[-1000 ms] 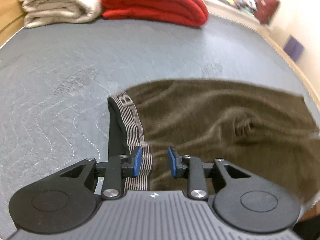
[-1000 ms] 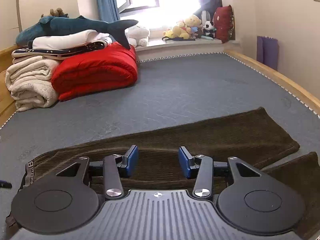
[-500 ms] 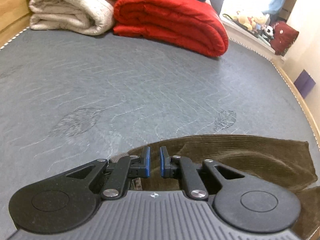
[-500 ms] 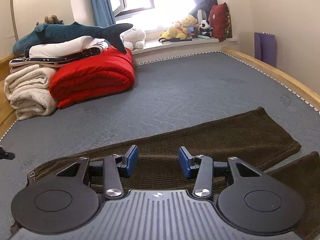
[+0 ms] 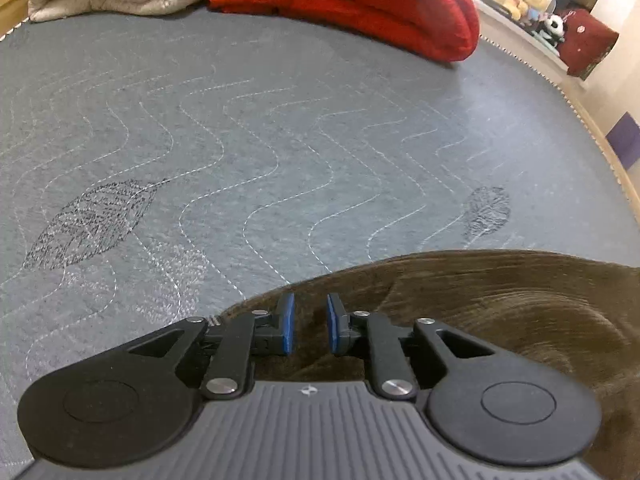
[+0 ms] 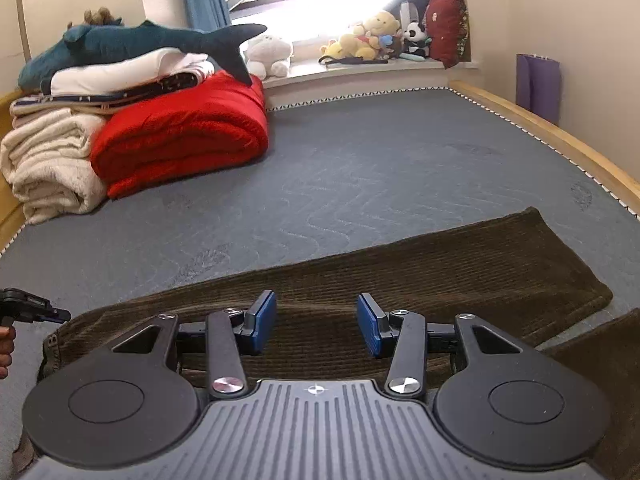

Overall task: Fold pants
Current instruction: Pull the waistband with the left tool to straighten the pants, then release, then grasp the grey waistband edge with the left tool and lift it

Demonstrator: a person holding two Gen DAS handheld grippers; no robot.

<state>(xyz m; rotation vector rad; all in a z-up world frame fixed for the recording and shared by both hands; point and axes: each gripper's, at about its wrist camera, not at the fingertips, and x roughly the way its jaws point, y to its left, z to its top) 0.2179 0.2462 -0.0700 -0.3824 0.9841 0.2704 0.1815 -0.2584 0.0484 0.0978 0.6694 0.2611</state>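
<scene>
Your left claw (image 5: 307, 329) hangs over the near edge of the brown pants (image 5: 520, 320), its blue pads a narrow gap apart and opening, with no fabric pinched between them. Your right claw (image 6: 316, 328) hovers spread over the pants (image 6: 400, 280), gripping nothing. The pants lie flat across the grey mattress (image 6: 360, 168), well apart from the red blanket (image 6: 180, 136).
</scene>
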